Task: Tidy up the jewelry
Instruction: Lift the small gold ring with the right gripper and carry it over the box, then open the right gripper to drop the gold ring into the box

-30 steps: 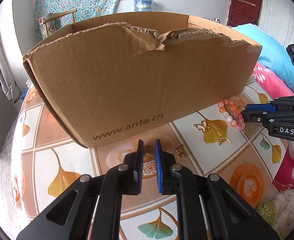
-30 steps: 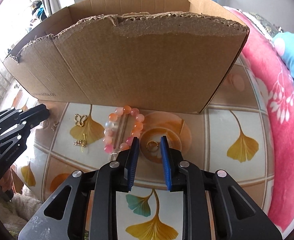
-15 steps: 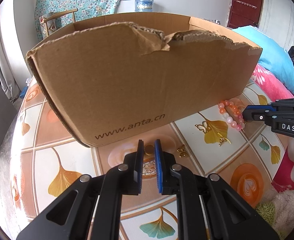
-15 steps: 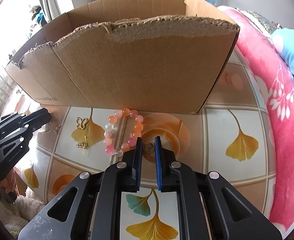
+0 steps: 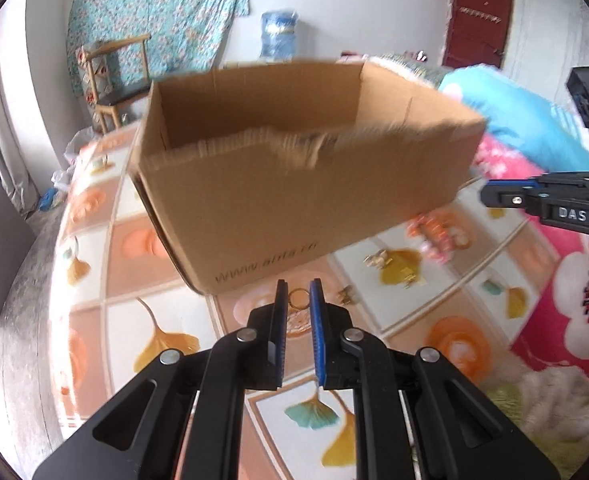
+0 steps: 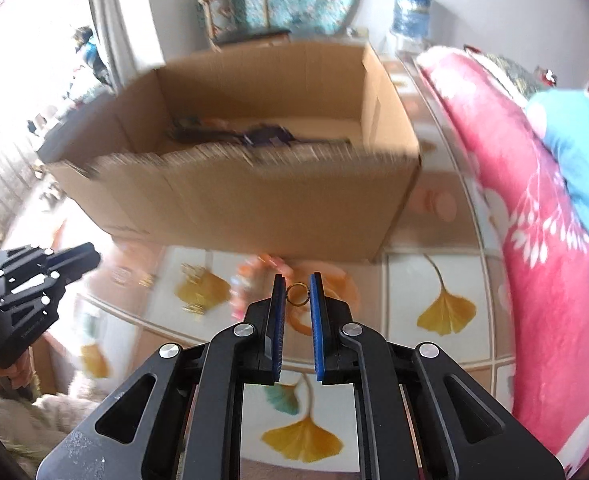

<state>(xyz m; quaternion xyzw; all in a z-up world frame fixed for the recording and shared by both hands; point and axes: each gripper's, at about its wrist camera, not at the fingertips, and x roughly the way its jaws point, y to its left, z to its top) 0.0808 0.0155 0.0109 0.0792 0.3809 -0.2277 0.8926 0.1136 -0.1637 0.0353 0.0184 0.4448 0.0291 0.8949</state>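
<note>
My left gripper point(image 5: 298, 286) is shut on a gold ring point(image 5: 299, 298) and holds it above the table, in front of the brown cardboard box point(image 5: 294, 196). My right gripper point(image 6: 297, 280) is shut on another gold ring point(image 6: 297, 294), also lifted, with the box point(image 6: 254, 196) just beyond. A pink and orange bead bracelet point(image 5: 438, 234) and small gold charms point(image 5: 378, 258) lie on the table near the box; they are blurred. The right gripper also shows in the left wrist view point(image 5: 490, 196), and the left gripper in the right wrist view point(image 6: 90, 256).
The table top point(image 5: 142, 320) has a ginkgo-leaf tile pattern. A pink floral blanket point(image 6: 534, 240) and a blue pillow point(image 6: 574, 152) lie to the right. Dark items point(image 6: 254, 136) lie inside the box. A wooden chair point(image 5: 110, 76) stands behind.
Both grippers have risen from the table with their rings, so the box's open top now shows. The right gripper closed on its ring between the earliest frame and half a second ago.
</note>
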